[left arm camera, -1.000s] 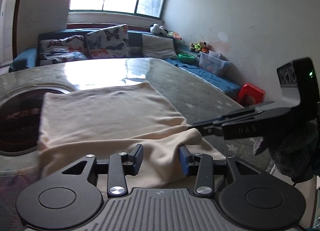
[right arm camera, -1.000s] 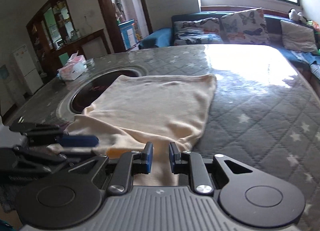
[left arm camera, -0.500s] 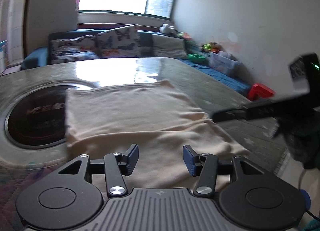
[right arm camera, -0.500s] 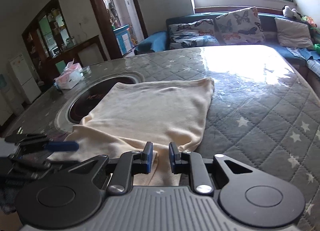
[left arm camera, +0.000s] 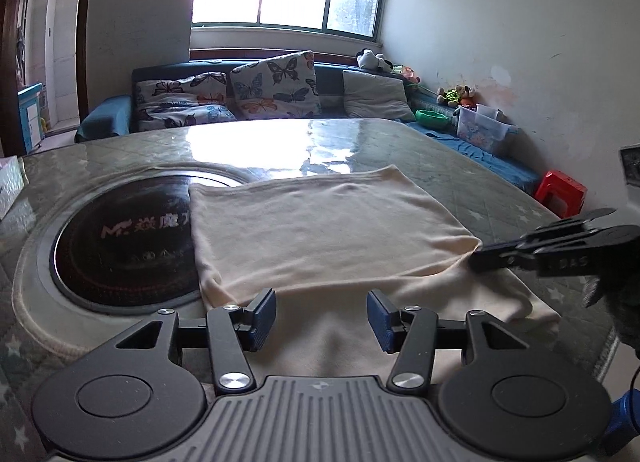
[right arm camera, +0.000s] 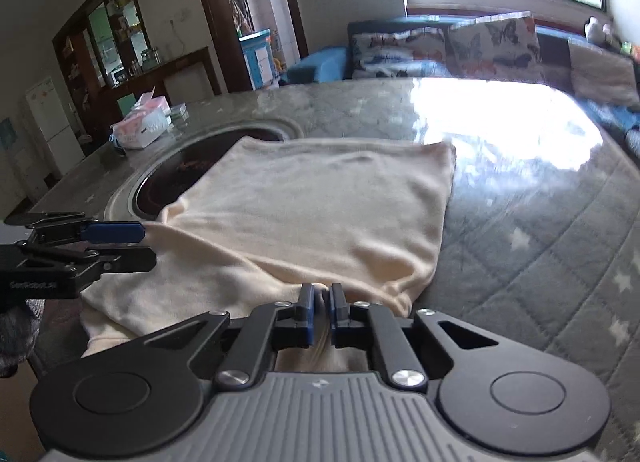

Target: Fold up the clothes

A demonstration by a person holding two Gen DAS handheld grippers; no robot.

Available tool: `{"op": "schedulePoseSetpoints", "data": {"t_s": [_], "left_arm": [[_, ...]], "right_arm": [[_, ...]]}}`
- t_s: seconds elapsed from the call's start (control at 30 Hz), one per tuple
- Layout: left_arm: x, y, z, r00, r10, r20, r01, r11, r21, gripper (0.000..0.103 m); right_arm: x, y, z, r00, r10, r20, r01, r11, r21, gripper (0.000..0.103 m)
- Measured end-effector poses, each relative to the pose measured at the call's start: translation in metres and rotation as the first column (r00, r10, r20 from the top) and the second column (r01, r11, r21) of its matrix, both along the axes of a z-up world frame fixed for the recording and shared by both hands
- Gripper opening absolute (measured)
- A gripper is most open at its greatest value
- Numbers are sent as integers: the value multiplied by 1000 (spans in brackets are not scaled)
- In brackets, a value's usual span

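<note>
Quilted star-pattern worktop (right arm camera: 540, 229), round dark inset hob (left arm camera: 120, 246) at 9 o'clock. Cream garment (left arm camera: 320, 229) folded flat mid-worktop, covering hob's 3 o'clock edge. Right hand-held gripper (right arm camera: 321, 302) pinching garment's near fold. Left hand-held gripper (left arm camera: 321, 318) spread over near hem, pads off cloth. Pink tissue box (right arm camera: 142, 123) at 10 o'clock.

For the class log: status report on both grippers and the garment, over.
Right gripper shut on cream garment, near edge. Left gripper open over near edge, holding nothing. Tissue box well clear.
</note>
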State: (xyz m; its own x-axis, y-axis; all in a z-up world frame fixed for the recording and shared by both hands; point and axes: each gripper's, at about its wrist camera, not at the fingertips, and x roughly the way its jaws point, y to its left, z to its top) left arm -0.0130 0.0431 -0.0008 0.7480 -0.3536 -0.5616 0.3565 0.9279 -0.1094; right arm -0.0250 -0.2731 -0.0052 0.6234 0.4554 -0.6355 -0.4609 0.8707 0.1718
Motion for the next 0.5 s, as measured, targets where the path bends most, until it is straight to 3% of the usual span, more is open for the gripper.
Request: {"op": "schedulePoseSetpoints", "data": {"t_s": [0.1,0.3,0.5], "left_arm": [[6,0,-3,1000,2,2,-2,1000,19,54],[10,4,-12,1000,15,-13,-15,999,38,53],[-11,-4,-4,999,-47,15,46,998,41,53]], "right_arm": [[-2,0,8,999,-12,41,12,1000,-10,6],[2,1,-6,1000,-15,5,15,999,-46,8],[-15,0,13,997,47,53,-45,998,-45,10]]}}
